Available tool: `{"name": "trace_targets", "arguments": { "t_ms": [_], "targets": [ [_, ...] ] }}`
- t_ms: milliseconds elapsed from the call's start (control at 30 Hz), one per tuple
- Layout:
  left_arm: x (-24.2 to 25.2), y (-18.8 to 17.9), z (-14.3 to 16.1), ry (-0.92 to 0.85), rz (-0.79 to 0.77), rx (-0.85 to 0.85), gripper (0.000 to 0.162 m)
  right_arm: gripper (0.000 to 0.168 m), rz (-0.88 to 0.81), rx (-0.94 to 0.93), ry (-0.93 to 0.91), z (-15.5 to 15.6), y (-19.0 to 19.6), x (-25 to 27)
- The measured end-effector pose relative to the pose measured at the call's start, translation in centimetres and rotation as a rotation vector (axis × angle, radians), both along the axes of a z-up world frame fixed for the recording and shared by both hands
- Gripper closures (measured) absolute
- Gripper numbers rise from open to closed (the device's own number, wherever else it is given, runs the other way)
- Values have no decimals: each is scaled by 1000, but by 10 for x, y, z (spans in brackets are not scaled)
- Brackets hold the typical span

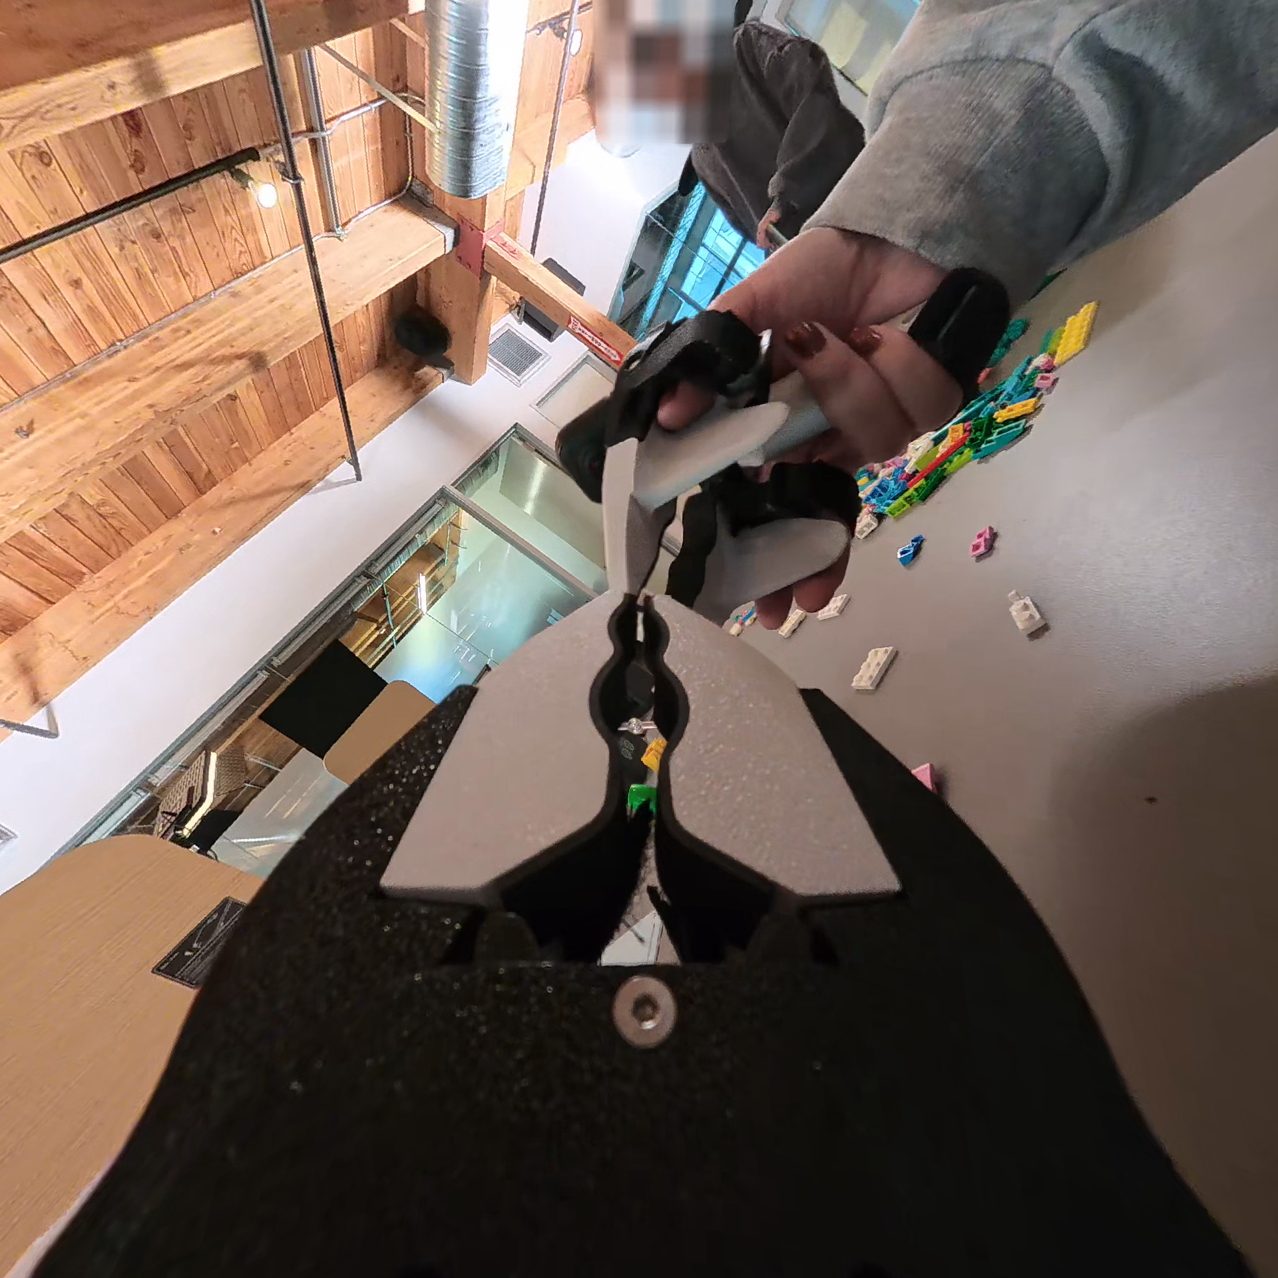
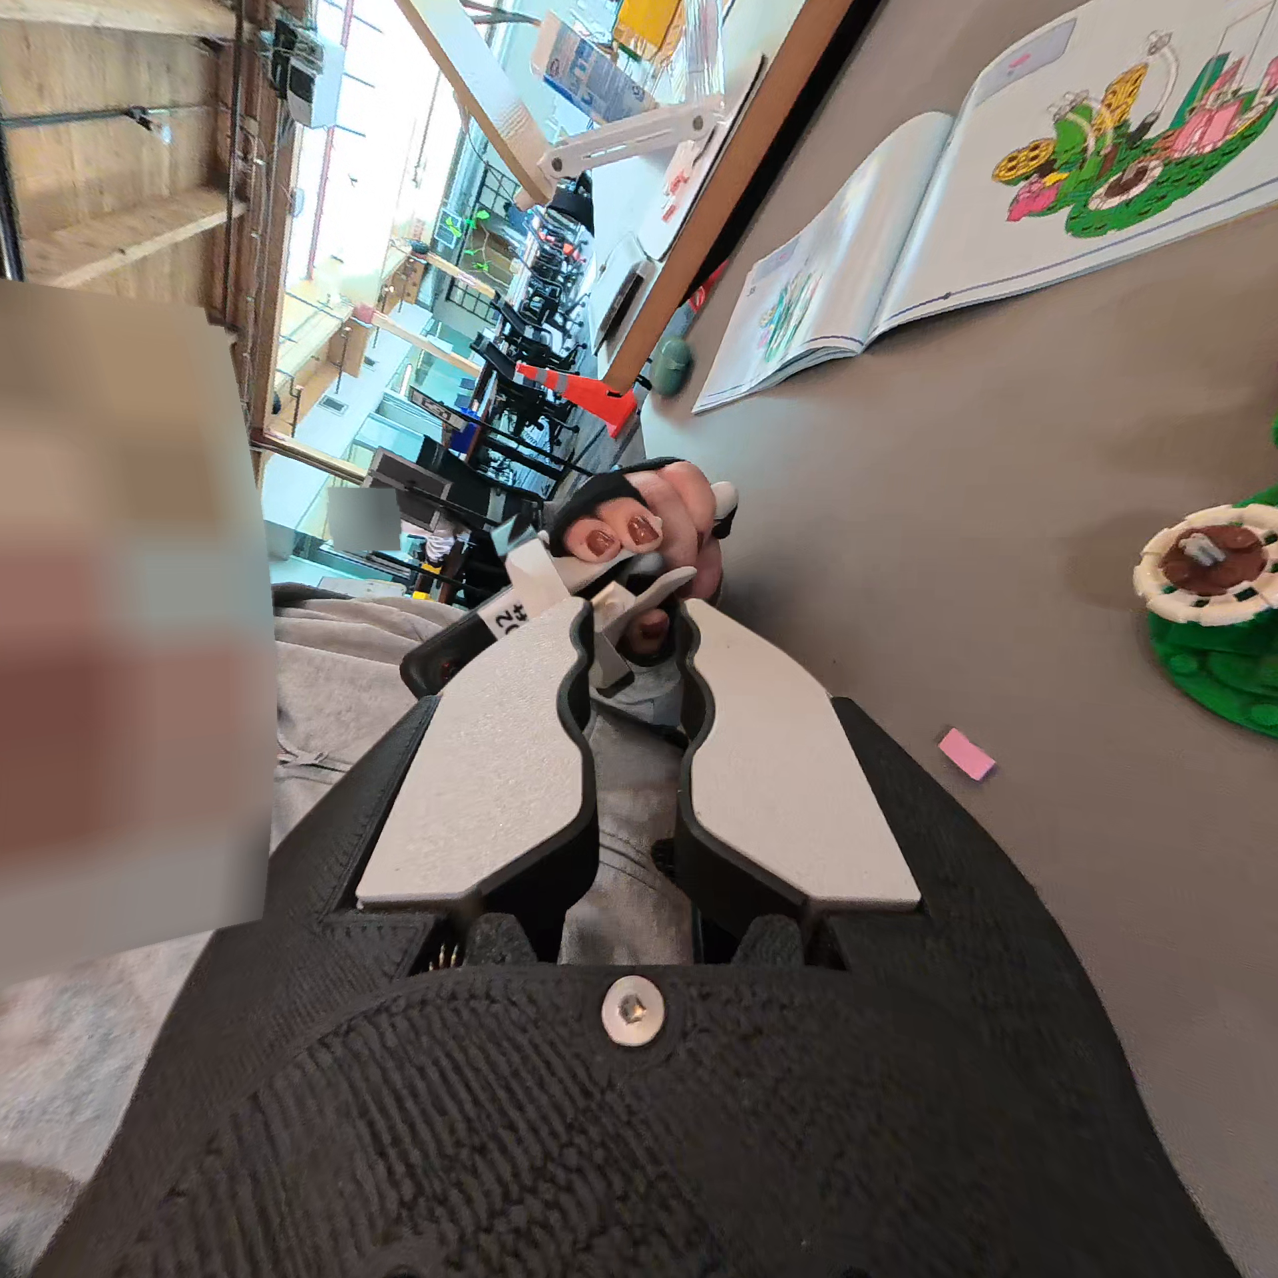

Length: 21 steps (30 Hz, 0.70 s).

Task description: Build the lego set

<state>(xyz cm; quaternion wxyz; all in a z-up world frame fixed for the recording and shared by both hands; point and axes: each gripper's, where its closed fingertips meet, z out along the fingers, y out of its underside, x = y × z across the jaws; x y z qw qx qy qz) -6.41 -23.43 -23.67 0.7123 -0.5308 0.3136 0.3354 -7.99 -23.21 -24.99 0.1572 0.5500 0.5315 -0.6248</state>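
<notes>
My left gripper (image 1: pixel 637 603) is shut, its grey fingertips almost touching. Small silver, yellow and green bits (image 1: pixel 642 795) show in the slot between its fingers; I cannot tell whether they are held. My right gripper (image 2: pixel 636 615) is open, and the left gripper's tips (image 2: pixel 612 646) sit between its fingers. In the left wrist view the right gripper (image 1: pixel 664 588) is held by a hand just ahead, one fingertip against my left tips. A green lego build (image 2: pixel 1231 657) with a white and brown round top stands on the grey table (image 2: pixel 899 519).
An open instruction booklet (image 2: pixel 968 207) lies at the table's far side. A pink tile (image 2: pixel 967 754) lies near the build. A pile of coloured loose pieces (image 1: pixel 954 442) and scattered white plates (image 1: pixel 875 667) lie on the table (image 1: pixel 1106 726). A grey sleeve (image 1: pixel 1003 138) reaches in above. Only a small space, under 4 cm, lies between the two pairs of fingers.
</notes>
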Motion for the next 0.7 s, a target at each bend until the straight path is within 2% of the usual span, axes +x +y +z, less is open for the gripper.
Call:
{"name": "trace_targets", "arguments": {
  "t_ms": [33, 167, 467, 533, 700],
  "targets": [
    [1, 0, 0, 7, -1, 0, 161, 148, 6, -10, -5, 0, -1, 0],
    [1, 0, -1, 9, -5, -2, 161, 158, 11, -45, 3, 5, -3, 1],
    [2, 0, -4, 0, -25, -25, 161, 153, 20, -37, 21, 3, -2, 3],
    [0, 2, -12, -42, -50, -95, 160, 150, 10, 103, 64, -10, 6, 2],
    [-15, 1, -45, -140, -72, -350, 160, 147, 65, 793, 233, -70, 42, 3]
  ]
}}
